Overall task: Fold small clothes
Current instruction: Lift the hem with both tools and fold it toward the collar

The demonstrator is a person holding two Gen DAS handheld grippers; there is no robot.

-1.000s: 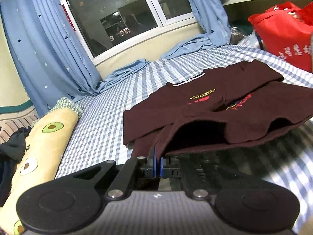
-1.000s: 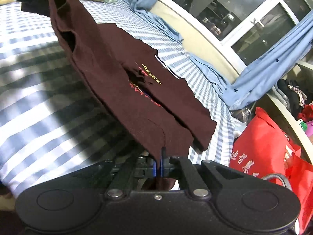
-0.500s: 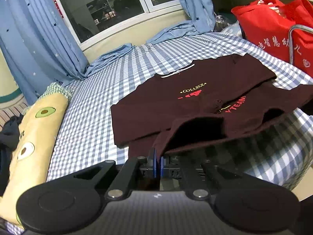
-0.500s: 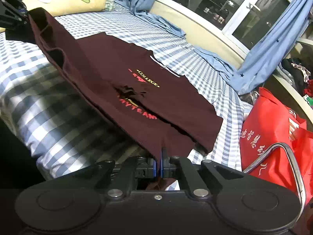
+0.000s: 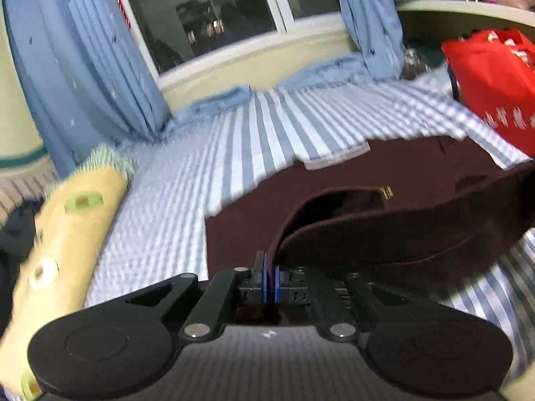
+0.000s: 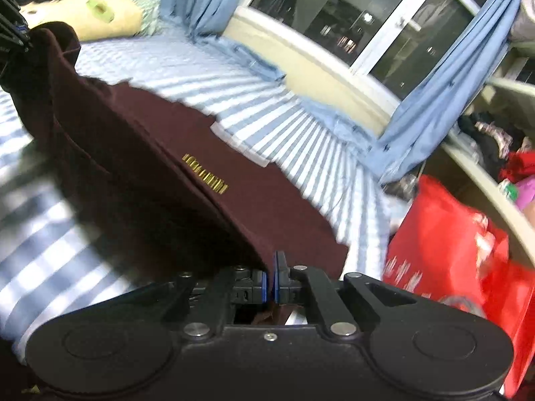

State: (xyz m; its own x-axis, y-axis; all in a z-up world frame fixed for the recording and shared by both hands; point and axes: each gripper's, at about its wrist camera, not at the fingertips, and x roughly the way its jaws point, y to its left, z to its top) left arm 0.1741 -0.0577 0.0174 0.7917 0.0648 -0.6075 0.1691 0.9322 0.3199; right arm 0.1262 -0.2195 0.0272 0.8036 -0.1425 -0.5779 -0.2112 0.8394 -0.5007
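Left gripper (image 5: 269, 267) and right gripper (image 6: 271, 272) each pinch the hem of the dark maroon cotton shirt (image 6: 160, 173), lifted over its collar half (frames blurred) on the blue-checked bed (image 5: 187, 200).

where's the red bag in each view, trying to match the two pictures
Left wrist view: the red bag sits at the upper right edge, beyond the dark red shirt.
Right wrist view: the red bag is at the lower right, just right of the shirt.
Shared landmark: the window behind the bed.
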